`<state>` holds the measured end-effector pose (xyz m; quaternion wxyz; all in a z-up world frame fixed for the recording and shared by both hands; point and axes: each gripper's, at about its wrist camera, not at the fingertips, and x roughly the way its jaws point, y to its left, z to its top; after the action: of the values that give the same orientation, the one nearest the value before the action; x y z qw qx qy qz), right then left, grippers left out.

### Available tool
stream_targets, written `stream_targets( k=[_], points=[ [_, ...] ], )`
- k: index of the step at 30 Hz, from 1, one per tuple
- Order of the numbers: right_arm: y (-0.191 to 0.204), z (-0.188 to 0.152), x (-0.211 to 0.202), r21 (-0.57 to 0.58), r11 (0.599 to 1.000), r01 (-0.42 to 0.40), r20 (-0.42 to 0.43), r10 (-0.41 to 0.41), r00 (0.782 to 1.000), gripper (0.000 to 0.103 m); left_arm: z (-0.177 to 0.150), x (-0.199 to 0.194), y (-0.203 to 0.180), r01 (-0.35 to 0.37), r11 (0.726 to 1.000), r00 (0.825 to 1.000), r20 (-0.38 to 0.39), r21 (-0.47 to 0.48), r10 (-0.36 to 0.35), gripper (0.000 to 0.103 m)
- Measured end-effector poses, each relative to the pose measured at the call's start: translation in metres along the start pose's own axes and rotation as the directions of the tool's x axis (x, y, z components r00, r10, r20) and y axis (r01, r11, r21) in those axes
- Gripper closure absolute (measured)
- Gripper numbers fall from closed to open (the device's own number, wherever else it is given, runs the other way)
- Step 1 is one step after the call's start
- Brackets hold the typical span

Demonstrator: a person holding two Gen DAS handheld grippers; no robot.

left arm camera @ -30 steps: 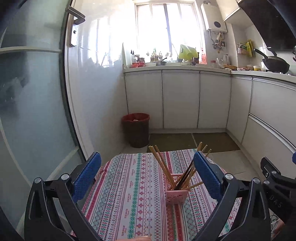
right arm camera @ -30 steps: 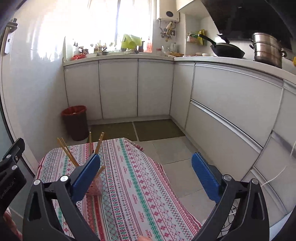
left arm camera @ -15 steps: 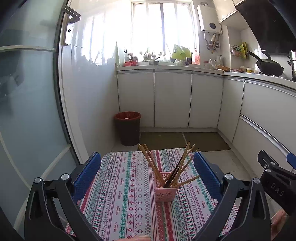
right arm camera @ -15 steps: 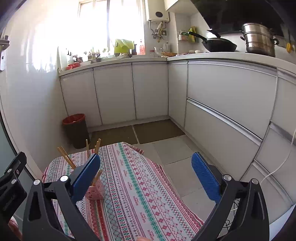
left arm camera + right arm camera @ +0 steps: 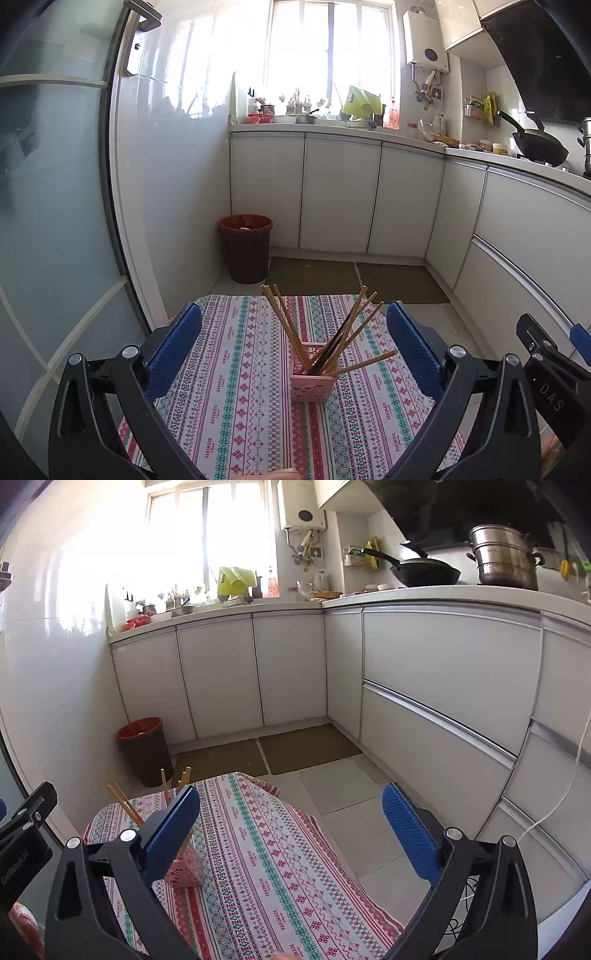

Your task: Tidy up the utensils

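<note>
The chopsticks [image 5: 325, 334] stand fanned out in the pink holder [image 5: 309, 387] on the patterned tablecloth [image 5: 236, 406], framed by your left gripper [image 5: 293, 339]. Your left gripper and your right gripper [image 5: 290, 818] are both spread wide, holding nothing.

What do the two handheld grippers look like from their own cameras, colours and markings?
Both match: the left gripper and right gripper have black angular frames with silver bolt heads and ribbed blue fingertips. White lettering marks their sides: "DAS" on the right one, seen from the left view. No cables on them show.
</note>
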<state>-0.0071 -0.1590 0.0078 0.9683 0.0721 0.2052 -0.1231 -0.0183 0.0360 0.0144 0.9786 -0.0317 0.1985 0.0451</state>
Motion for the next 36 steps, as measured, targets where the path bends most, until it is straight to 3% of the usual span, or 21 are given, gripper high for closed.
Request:
stream_targets(
  k=[36],
  points=[
    [-0.016, 0.005, 0.000, 0.051, 0.999, 0.013, -0.009, -0.012, 1.000, 0.007, 0.003, 0.001, -0.015, -0.004, 1.000, 1.000, -0.011, -0.004, 0.004, 0.007]
  ],
)
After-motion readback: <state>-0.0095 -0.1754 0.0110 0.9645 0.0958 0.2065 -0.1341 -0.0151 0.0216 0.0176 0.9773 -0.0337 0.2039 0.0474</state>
